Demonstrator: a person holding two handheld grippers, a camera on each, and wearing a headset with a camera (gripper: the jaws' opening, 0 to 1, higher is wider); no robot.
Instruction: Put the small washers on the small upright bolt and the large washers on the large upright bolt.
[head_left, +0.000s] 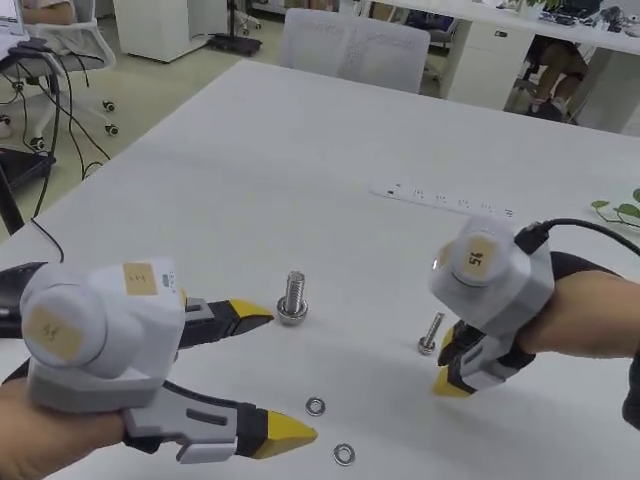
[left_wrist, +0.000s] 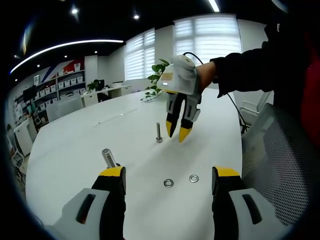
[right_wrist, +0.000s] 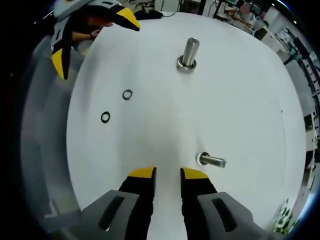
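**Both washers still to be picked up, left gripper best placed**

Here's the white tabletop, and nothing is threaded yet. Near the front edge, the left gripper, grey-bodied with yellow-tipped jaws, has them spread wide and empty. The right gripper points down at the tabletop just beside the small bolt, its jaws only a narrow gap apart and holding nothing.

The large threaded steel bolt stands upright on its head mid-table, close to the left gripper's upper jaw. The small slim steel bolt is also upright, well to its right.

The two thin metal ring washers lie flat near each other, just off the left gripper's lower jaw. I can't tell their size class.

I'd call this the first pickup. Next, pinch one flat ring by its edge, and sort it to the right bolt.
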